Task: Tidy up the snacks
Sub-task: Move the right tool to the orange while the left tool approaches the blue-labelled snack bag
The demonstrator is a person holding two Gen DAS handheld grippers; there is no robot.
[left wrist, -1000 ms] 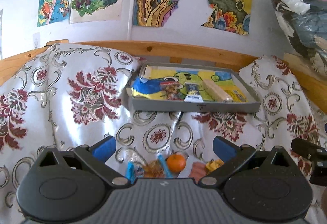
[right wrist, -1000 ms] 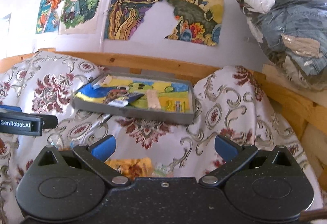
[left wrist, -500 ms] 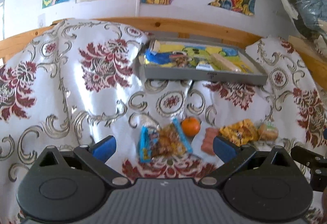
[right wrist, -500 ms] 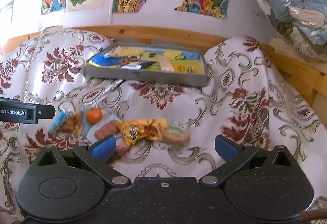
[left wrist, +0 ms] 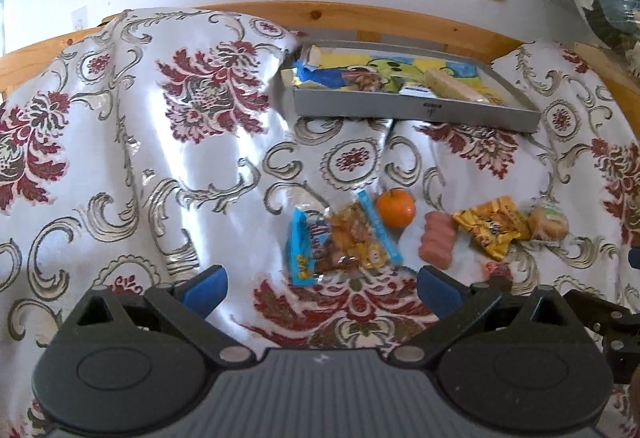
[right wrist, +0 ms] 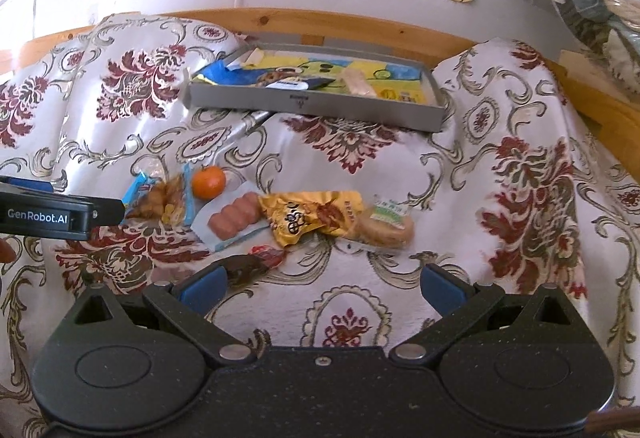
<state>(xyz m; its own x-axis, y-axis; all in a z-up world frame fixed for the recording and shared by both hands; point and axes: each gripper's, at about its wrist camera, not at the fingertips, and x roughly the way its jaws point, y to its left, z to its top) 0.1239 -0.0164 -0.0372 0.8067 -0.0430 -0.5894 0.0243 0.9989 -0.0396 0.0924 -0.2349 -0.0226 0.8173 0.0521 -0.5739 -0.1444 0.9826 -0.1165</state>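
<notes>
Snacks [right wrist: 304, 216] lie near the gray tray [right wrist: 316, 106].

glossy satin cloth [left wrist: 208, 158], matt grey tray [left wrist: 412, 113]

Snack packets [right wrist: 308, 218], an orange [right wrist: 208, 181] and sausages [right wrist: 234, 217] lie in a row on the cloth; the grey tray [right wrist: 316, 106] behind holds more.

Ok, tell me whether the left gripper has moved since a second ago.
Yes. The left gripper has tipped downward: the gray tray sits higher in its view, and the orange has come clear of its body.
</notes>
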